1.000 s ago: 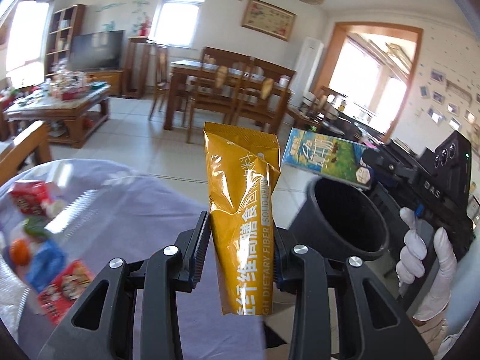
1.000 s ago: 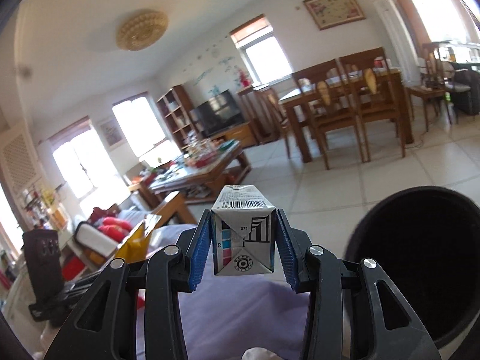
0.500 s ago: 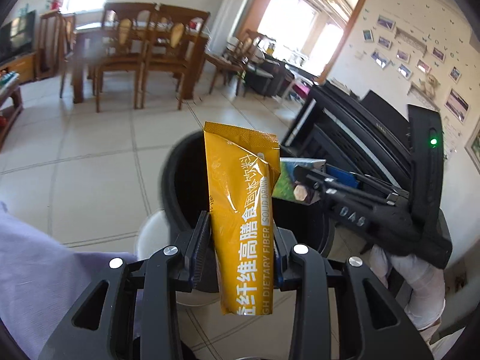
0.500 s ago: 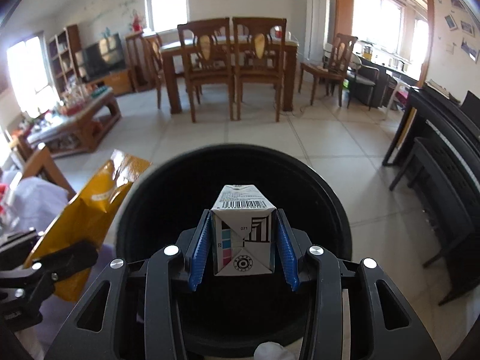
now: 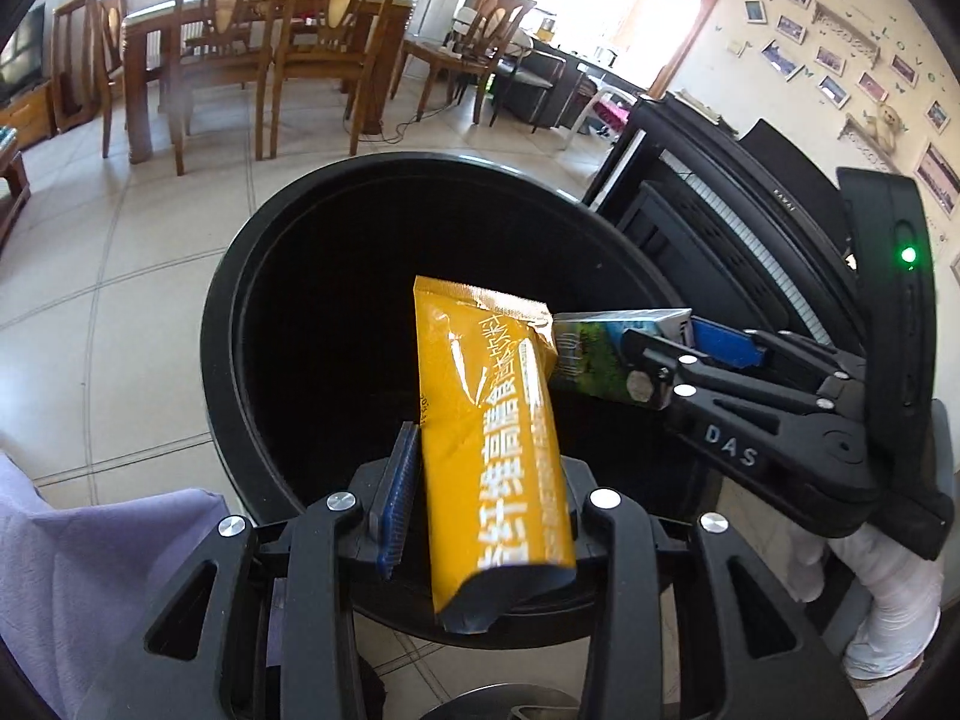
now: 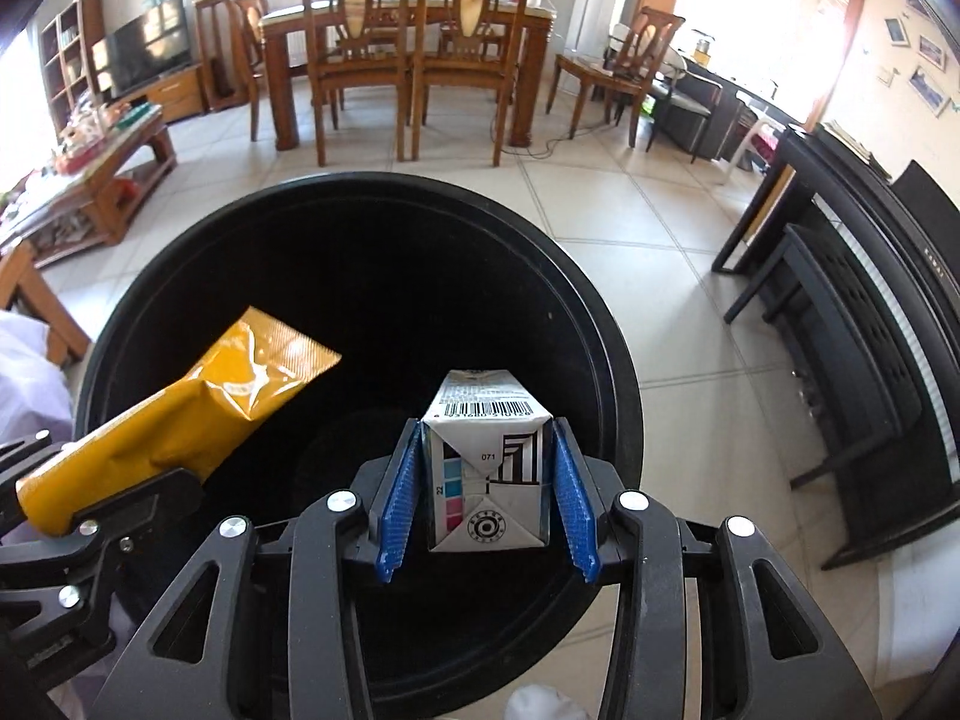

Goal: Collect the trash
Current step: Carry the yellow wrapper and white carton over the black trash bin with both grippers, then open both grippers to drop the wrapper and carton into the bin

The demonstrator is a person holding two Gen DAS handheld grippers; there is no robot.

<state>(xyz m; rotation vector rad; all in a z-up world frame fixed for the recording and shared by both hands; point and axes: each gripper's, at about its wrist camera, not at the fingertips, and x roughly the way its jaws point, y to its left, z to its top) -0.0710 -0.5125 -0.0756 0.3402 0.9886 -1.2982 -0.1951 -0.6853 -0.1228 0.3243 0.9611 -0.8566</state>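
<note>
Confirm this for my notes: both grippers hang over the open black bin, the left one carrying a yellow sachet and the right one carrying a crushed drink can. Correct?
Not quite. The right gripper carries a small drink carton with a barcode, not a crushed can; the right wrist view shows it. The rest stands: the left gripper carries the yellow sachet, both over the open black bin.

The tall yellow foil sachet (image 5: 492, 456) carries a column of white Chinese characters down its face, with smaller white lettering beside it too compressed to read. The black body of the right tool (image 5: 618, 360), seen from the left wrist, bears the raised white letters "DAS". The small white folded-end drink carton (image 6: 489, 480) shows a black barcode with unreadable digits on its top flap, "071" printed on the end fold, "22" beside the colour blocks, and a round black emblem below.
</note>
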